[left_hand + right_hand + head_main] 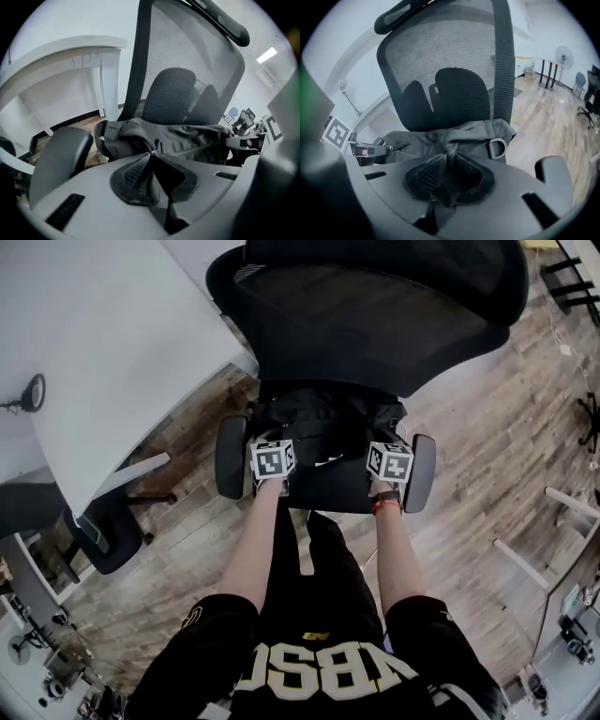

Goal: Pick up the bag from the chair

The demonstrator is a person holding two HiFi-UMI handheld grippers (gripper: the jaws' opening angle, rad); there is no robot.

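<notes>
A dark, crumpled bag (pixel 323 427) lies on the seat of a black mesh-backed office chair (pixel 375 324). My left gripper (pixel 272 435) is at the bag's left end and my right gripper (pixel 389 439) at its right end. In the left gripper view the pads meet at the bag's (pixel 187 140) zipper, so the left gripper (pixel 152 153) is shut on bag fabric. In the right gripper view the right gripper (pixel 449 152) is shut on a bunched fold of the bag (pixel 422 139), next to a D-ring (pixel 497 147). The bag's underside is hidden.
The chair's armrests (pixel 230 457) (pixel 422 472) flank both grippers closely. A white table (pixel 103 343) stands to the left of the chair, with a second dark chair (pixel 103 531) beneath its near end. A white frame (pixel 562 512) stands on the wooden floor at right.
</notes>
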